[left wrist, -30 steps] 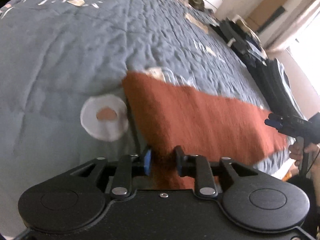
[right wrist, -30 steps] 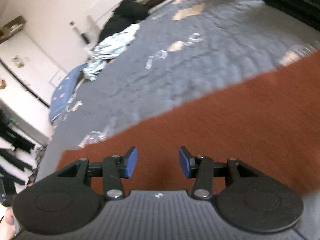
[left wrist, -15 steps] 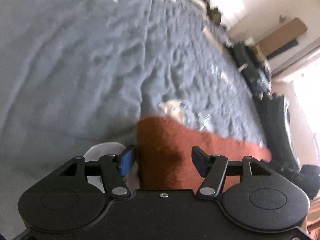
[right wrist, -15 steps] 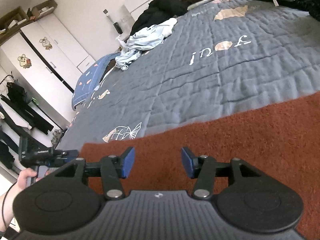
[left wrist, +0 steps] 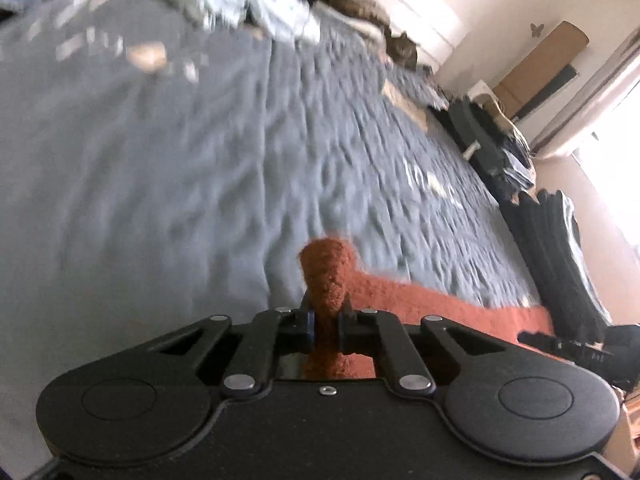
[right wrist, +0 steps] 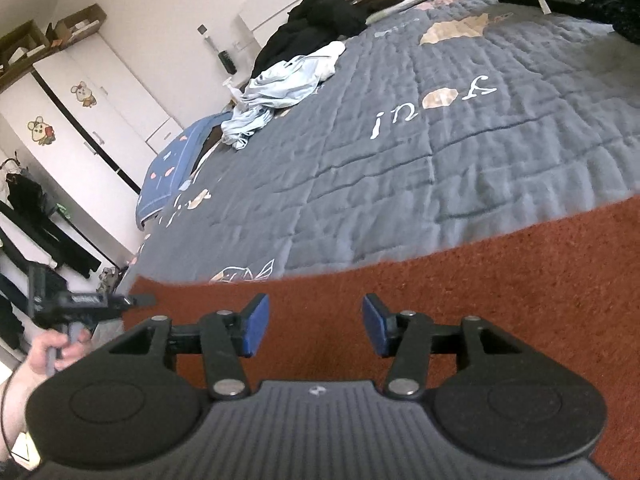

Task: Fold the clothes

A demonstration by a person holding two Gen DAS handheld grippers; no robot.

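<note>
A rust-red fleecy cloth [right wrist: 460, 300] lies flat on a grey quilted bed [right wrist: 440, 152]. My left gripper [left wrist: 325, 320] is shut on a corner of the cloth [left wrist: 326, 276], which sticks up bunched between the pads. The rest of the cloth [left wrist: 440, 300] runs off to the right in the left wrist view. My right gripper [right wrist: 314, 330] is open and empty, its blue pads [right wrist: 254, 326] hovering just over the cloth near its far edge. The left gripper also shows in the right wrist view [right wrist: 80, 304], at the cloth's left corner.
A crumpled pale blue garment [right wrist: 288, 84] and a black garment [right wrist: 320, 20] lie at the bed's far end. Dark folded clothes [left wrist: 548, 232] are stacked along the right side. White wardrobes [right wrist: 80, 120] stand beyond the bed. A cat [left wrist: 400, 46] lies near the pillows.
My left gripper was open over the cloth's corner half a second ago and has shut on it, lifting it. My right gripper stays open over the cloth.
</note>
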